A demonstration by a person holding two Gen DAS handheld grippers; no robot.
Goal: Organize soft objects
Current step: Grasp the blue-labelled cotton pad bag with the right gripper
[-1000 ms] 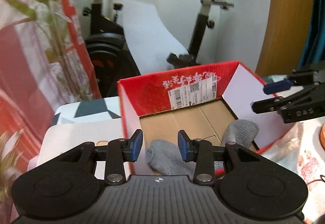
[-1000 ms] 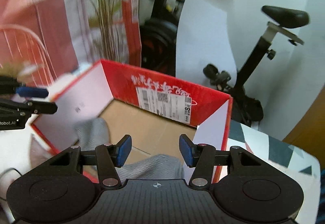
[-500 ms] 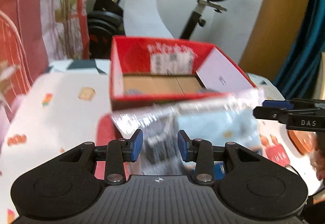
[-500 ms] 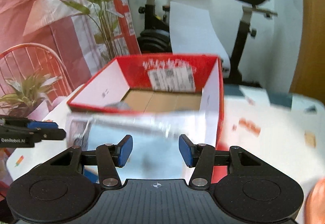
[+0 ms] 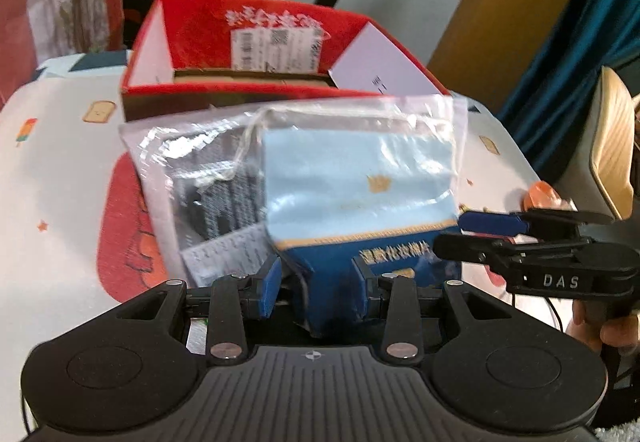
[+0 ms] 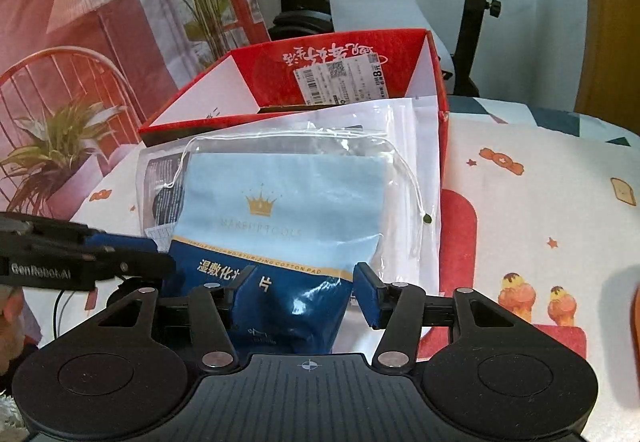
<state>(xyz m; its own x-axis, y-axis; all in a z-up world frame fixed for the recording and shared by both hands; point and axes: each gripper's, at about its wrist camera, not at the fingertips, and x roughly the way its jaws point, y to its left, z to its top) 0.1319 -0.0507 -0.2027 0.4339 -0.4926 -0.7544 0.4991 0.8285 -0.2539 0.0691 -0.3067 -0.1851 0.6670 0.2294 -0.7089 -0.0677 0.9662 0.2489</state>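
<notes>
Both grippers over the cotton-pad pack, box waiting behind.

The soft blue cotton-pad pack in its clear drawstring bag (image 6: 288, 209) lies on the printed tablecloth (image 6: 540, 201), against the near wall of the open red cardboard box (image 6: 434, 81). My left gripper (image 5: 316, 288) and right gripper (image 6: 306, 292) straddle its dark end, jaws apart; I should close gently and evenly, then lift clear over that wall.

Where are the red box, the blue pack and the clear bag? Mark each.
red box (image 6: 434, 177), right wrist view, on its right outer wall.
blue pack (image 6: 280, 185), right wrist view, on its pale upper face.
clear bag (image 5: 188, 145), left wrist view, on its left film.
</notes>
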